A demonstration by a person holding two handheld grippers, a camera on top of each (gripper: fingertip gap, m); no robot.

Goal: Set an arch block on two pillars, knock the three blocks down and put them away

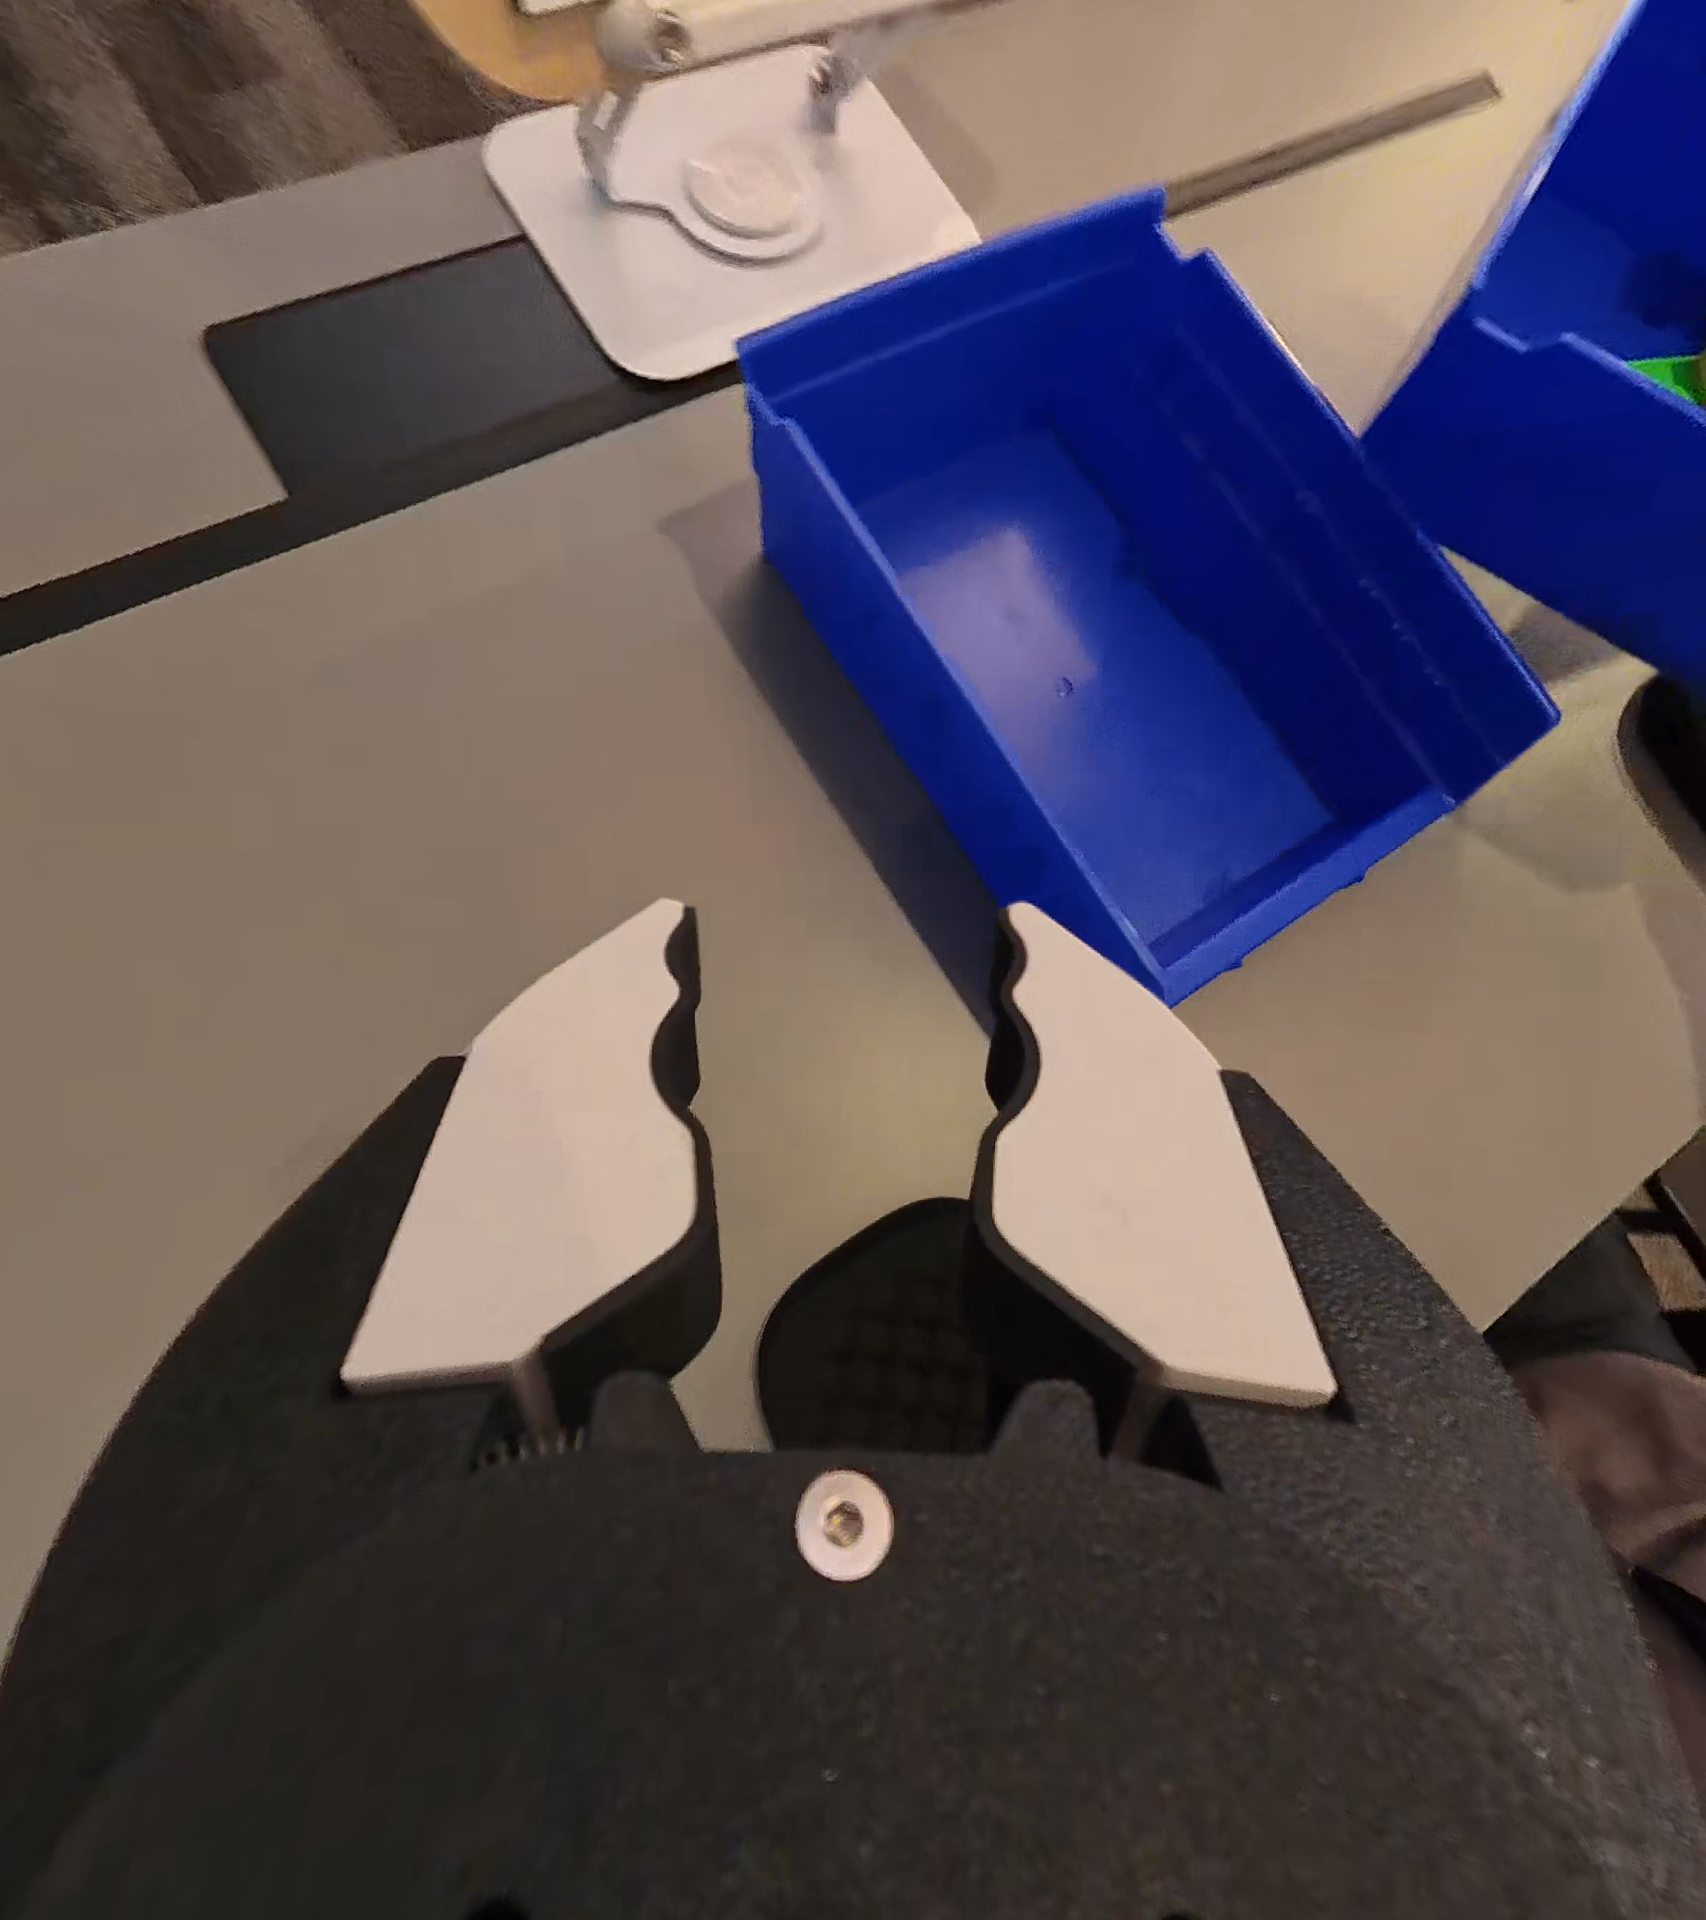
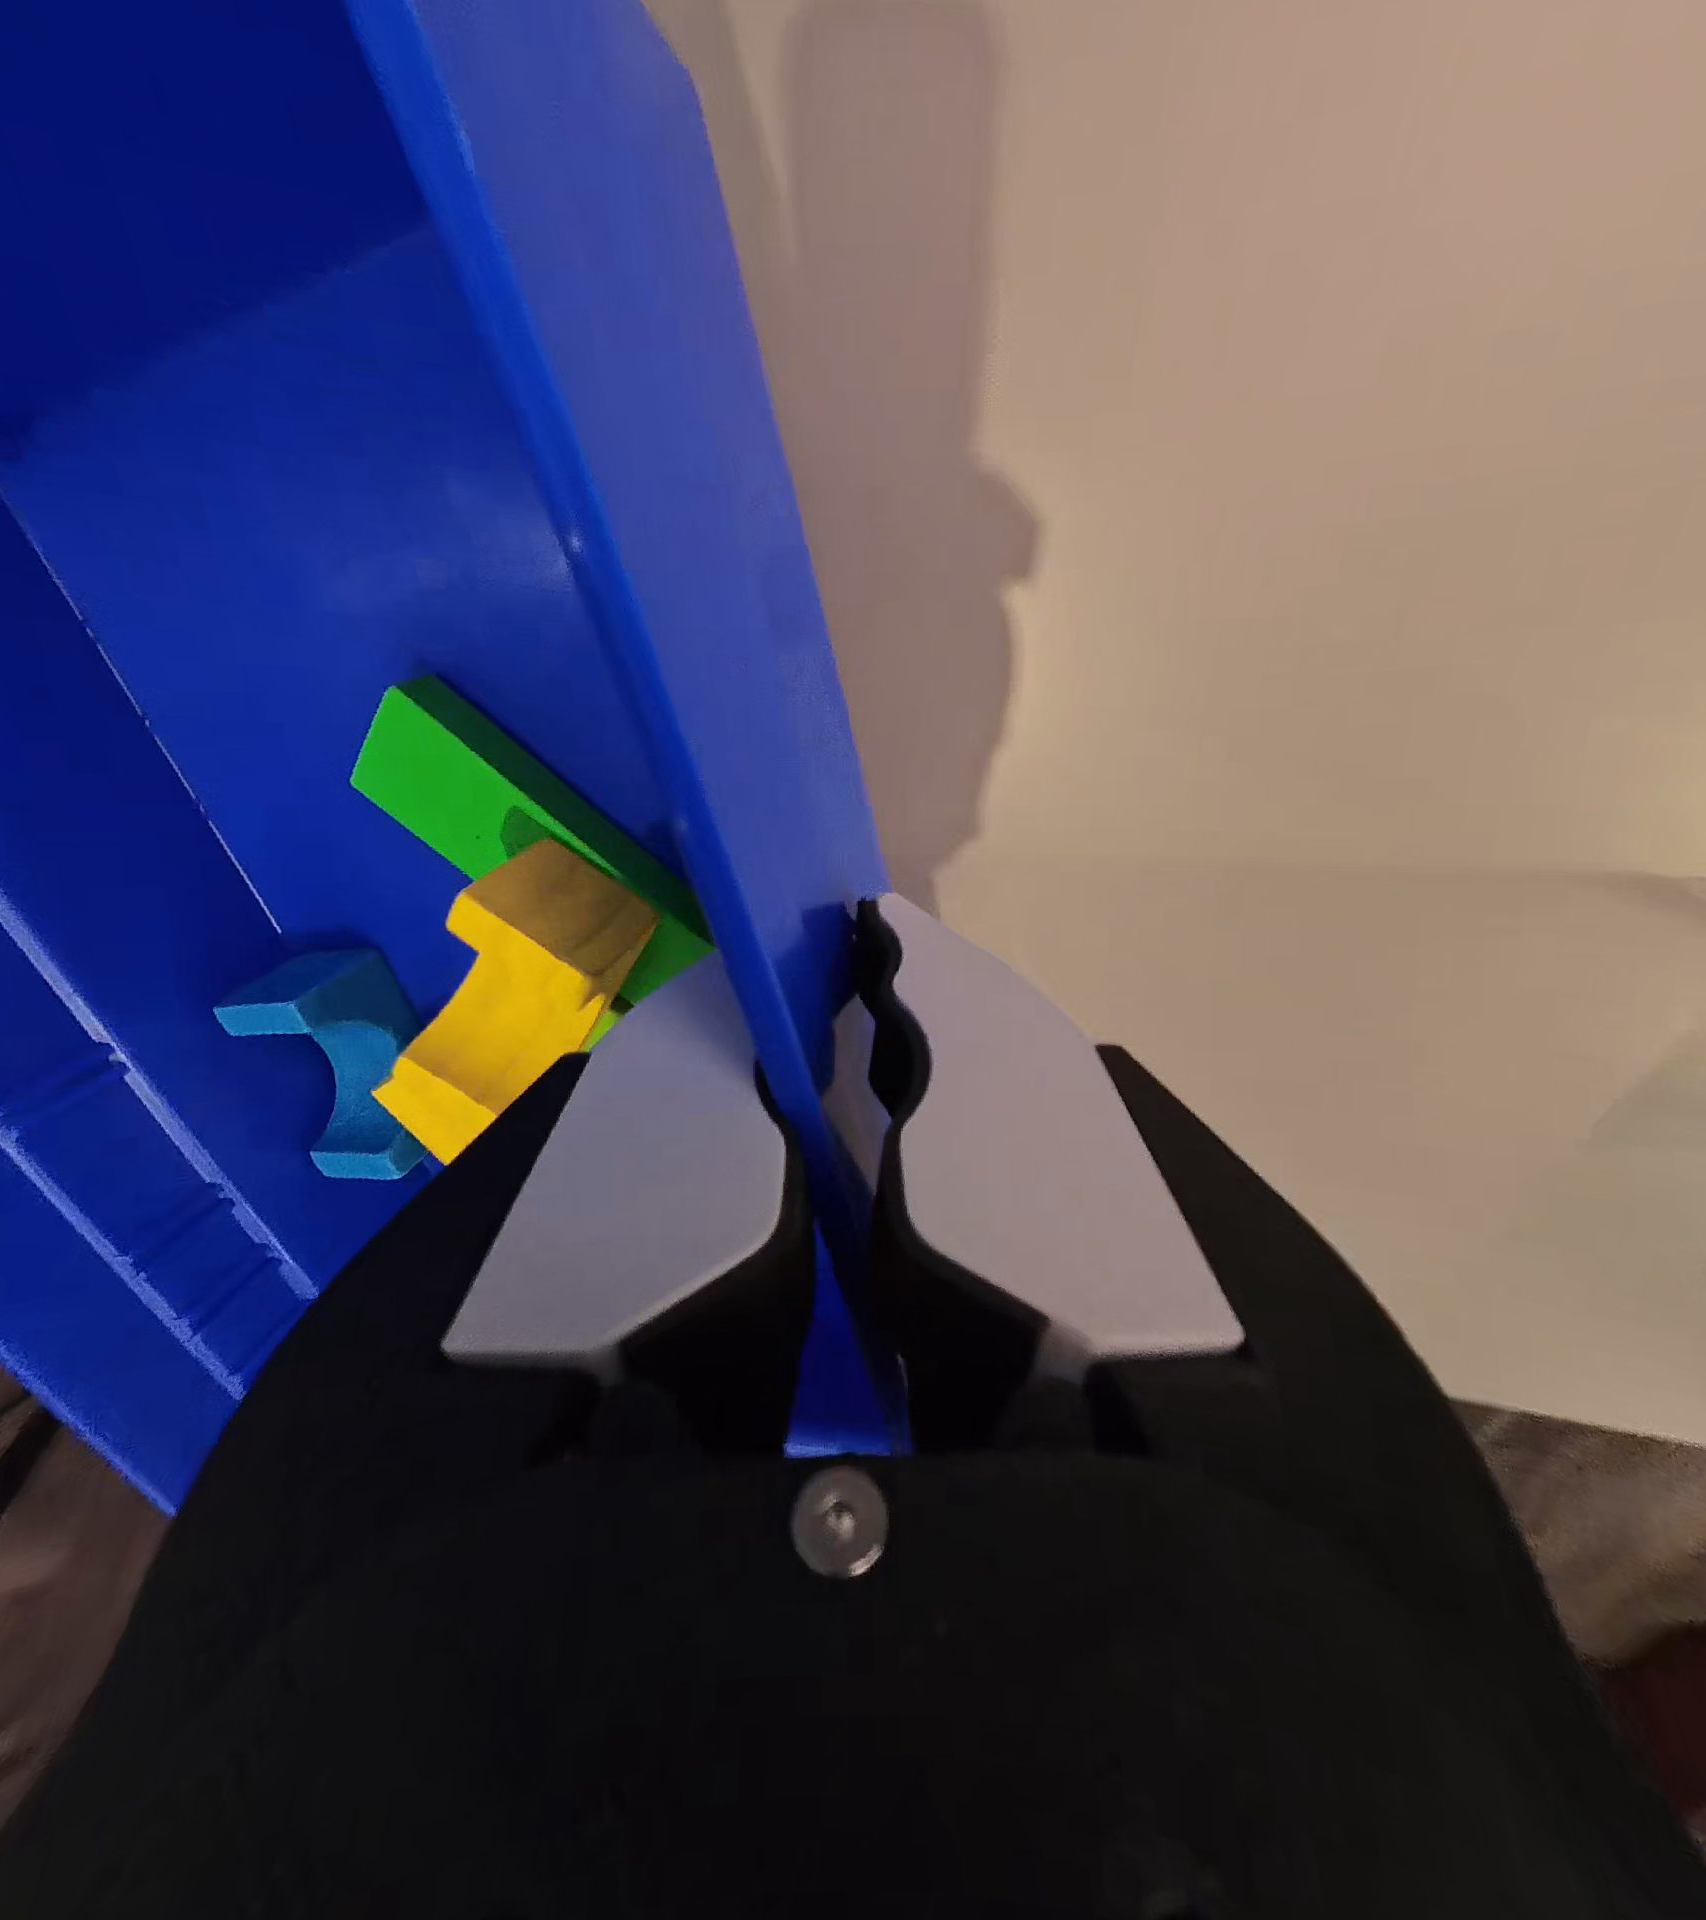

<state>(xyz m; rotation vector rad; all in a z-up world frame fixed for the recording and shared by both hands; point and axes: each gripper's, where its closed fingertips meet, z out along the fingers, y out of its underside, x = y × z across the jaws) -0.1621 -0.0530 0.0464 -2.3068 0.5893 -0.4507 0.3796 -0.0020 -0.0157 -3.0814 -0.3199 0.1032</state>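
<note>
1. Progress, judged: three blocks lie in the lifted bin (image 2: pixel 205 520): a green block (image 2: pixel 475 790), a yellow arch (image 2: pixel 506 997) and a blue arch (image 2: pixel 340 1049). They are heaped in its low corner, so putting away looks done or nearly so; no pillars or arch stand on the table (image 1: pixel 309 831).
2. Left gripper (image 1: pixel 844 925): jaws partly open, holding nothing, hovering over the table just left of the empty bin (image 1: pixel 1368 644).
3. Empty bin: rests on the table, nothing inside; the lifted bin hangs tilted to its right, off the table.
4. Right gripper (image 2: pixel 807 997): jaws closed on the lifted bin's side wall, one finger inside by the blocks, one outside.
5. Left to do, judged: set the lifted bin down.
</note>
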